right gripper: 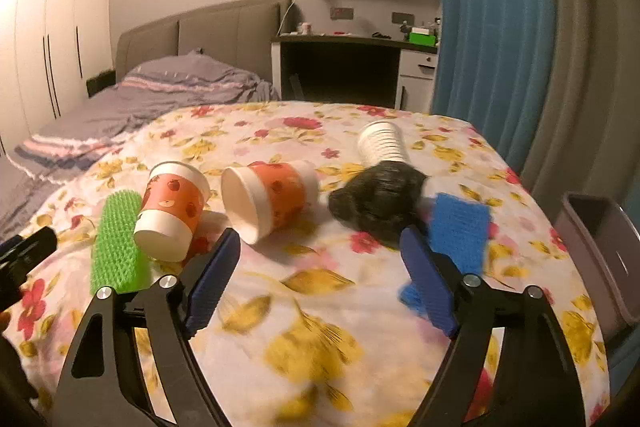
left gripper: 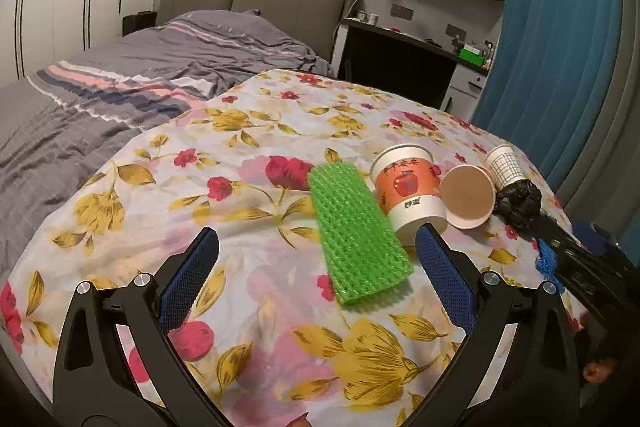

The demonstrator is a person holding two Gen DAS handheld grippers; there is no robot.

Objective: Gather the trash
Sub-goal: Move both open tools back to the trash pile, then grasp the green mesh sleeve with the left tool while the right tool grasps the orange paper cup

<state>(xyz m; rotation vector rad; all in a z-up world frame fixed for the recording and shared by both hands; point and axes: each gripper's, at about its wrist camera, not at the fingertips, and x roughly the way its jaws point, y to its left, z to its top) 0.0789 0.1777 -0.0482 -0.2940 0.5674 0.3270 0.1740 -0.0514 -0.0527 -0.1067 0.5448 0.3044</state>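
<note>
Both grippers, L [left gripper: 316,251] & R [right gripper: 320,255], jaws wide, nothing held. Cups [right gripper: 172,211] [right gripper: 268,199], green mesh [left gripper: 356,239], black wad [right gripper: 380,203] mid-cloth [right gripper: 320,327]; near side clear. Bin [right gripper: 600,259] off R edge.

Lying flat on the floral cloth: a green spiky mat [left gripper: 358,239]. Just beside it, standing upside down, an orange apple-print paper cup [left gripper: 409,193]. Lying tipped on its side next to that, a second such cup [right gripper: 269,199]. Sitting near it, a crumpled black bag [right gripper: 378,201], touching a toppled white gridded cup [right gripper: 380,143]; resting alongside, a blue mesh piece [right gripper: 458,233].
</note>
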